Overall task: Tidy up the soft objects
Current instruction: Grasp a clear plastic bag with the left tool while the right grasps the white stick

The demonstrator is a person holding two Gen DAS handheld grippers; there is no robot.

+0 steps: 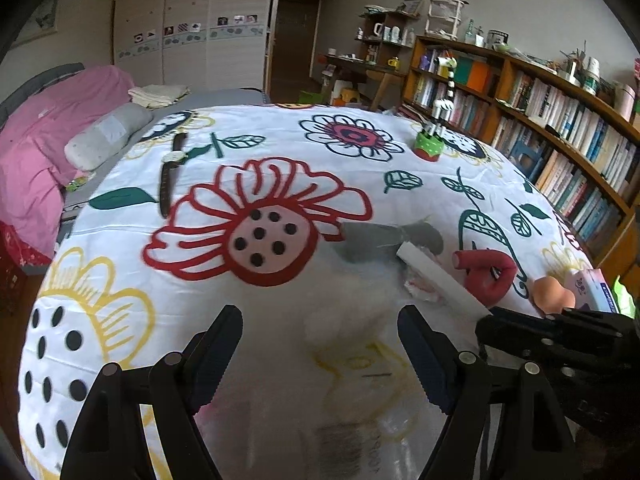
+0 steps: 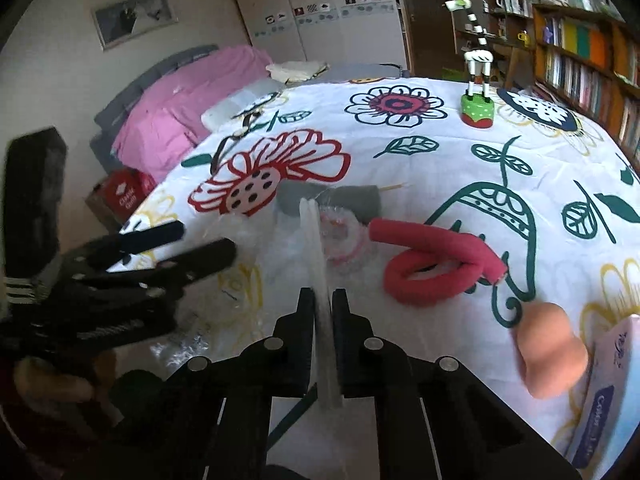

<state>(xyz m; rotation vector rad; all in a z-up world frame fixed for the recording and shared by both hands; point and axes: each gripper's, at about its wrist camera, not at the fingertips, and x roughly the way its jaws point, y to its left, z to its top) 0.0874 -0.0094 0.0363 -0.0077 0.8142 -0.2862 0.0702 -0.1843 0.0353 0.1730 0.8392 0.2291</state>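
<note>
Item: clear plastic bag [image 2: 320, 248], lying on the flower-print worktop [image 1: 280, 152] at lower centre of both views, its white strip-like mouth edge standing up and running toward a grey soft piece [image 2: 332, 200] behind it. Right hand-held gripper [image 2: 323, 312]: jaws together, clamped on that white edge of the bag. Left hand-held gripper [image 1: 320, 344]: jaws wide apart over the bag's clear film, nothing between the pads; in the right wrist view it sits blurred at lower left. Soft objects awaiting sorting: red foam tube [image 2: 436, 264], curled, right of the bag; peach sponge [image 2: 552, 356], lower right, touching a tissue pack [image 2: 600, 392]. Also present: wristwatch [image 1: 170, 172], upper left; zebra toy [image 1: 434, 136], upper right. Risks, as judged: the thin slick edge may slip out of the narrow pinch if pulled; the mouth may stay collapsed unless the left jaws catch the opposite film; lifting could drag the crinkled contents and grey piece along.
</note>
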